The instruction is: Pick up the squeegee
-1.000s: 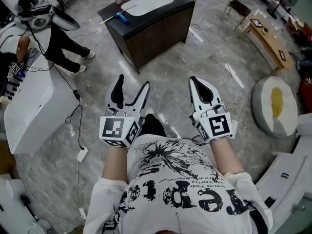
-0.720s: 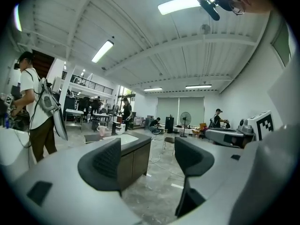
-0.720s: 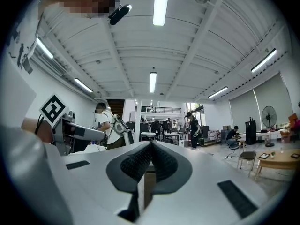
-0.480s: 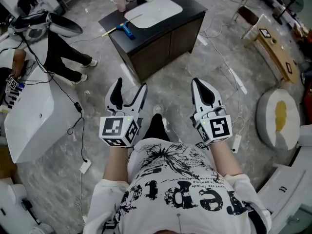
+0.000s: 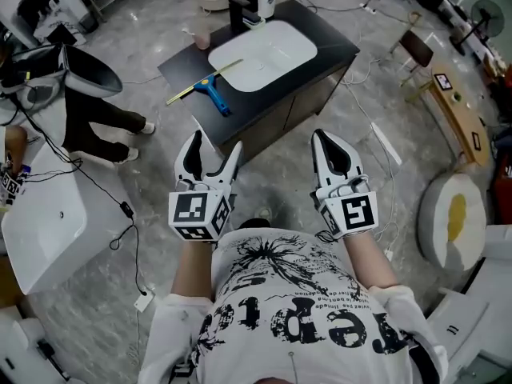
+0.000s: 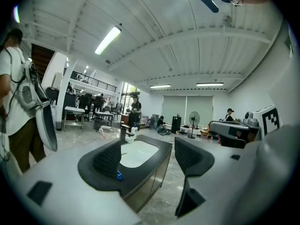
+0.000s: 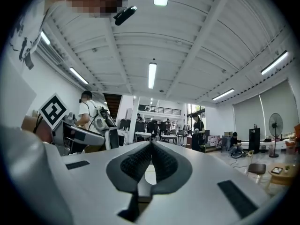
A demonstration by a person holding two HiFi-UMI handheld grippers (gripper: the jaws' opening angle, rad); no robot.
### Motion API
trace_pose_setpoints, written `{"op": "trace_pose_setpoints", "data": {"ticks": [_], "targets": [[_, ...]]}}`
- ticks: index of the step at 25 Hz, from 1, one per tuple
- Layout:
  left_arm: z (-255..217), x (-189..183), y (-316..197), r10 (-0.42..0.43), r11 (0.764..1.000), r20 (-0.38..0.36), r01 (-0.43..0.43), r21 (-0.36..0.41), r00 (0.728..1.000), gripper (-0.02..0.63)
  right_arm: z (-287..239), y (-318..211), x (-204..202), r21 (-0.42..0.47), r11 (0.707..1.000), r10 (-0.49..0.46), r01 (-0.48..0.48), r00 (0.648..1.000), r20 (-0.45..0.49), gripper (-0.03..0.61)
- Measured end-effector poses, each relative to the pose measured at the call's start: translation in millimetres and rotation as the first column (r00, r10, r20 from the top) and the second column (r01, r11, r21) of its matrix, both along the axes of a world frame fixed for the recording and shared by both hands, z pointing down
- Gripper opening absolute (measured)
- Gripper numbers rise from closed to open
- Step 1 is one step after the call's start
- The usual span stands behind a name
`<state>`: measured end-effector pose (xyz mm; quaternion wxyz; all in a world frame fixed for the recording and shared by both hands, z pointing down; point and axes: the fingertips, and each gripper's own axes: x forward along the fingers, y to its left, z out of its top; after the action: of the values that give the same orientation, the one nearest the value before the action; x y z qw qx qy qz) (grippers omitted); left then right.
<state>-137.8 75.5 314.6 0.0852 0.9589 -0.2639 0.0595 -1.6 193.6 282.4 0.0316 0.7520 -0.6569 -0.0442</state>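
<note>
The squeegee (image 5: 213,94), with a blue handle and a long yellow blade, lies on the dark countertop (image 5: 189,73) left of the white sink basin (image 5: 264,54). Both grippers are held in front of the person's chest, well short of the cabinet and apart from the squeegee. My left gripper (image 5: 214,142) is open with nothing between its jaws. My right gripper (image 5: 324,136) is shut on nothing. In the left gripper view, a bit of the blue squeegee handle (image 6: 119,175) peeks past the left jaw, with the basin (image 6: 138,153) beyond my left gripper (image 6: 147,161). The right gripper view shows my right gripper (image 7: 151,162) with its pads pressed together.
A black faucet (image 5: 240,10), a soap bottle (image 5: 266,2) and a cup (image 5: 201,38) stand at the counter's far side. A person's legs (image 5: 100,118) stand at the left beside a white unit (image 5: 48,214). Cables (image 5: 132,214) trail over the floor. A round white cushion (image 5: 452,214) lies at the right.
The cabinet with the squeegee has drawn nearer and lower in the head view as the person walks towards it. Both grippers keep their pose, left open and right shut.
</note>
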Motion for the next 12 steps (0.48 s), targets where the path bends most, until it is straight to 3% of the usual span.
{"op": "trace_pose_setpoints", "data": {"ticks": [7,12], "targets": [[19.3,30.5,-85.6,-0.033,0.998,0.019,0.034,-0.053,0.999,0.345,7.8,-99.7,24.3,-0.013,0.998,-0.056,0.056,0.998,-0.005,0.014],[43.9,44.9,-127.2,-0.098,0.99,0.06,0.103,-0.098,0.993,0.345,21.6,-156.0,44.1,-0.037,0.991,-0.13,0.131,0.991,0.013,0.014]]}}
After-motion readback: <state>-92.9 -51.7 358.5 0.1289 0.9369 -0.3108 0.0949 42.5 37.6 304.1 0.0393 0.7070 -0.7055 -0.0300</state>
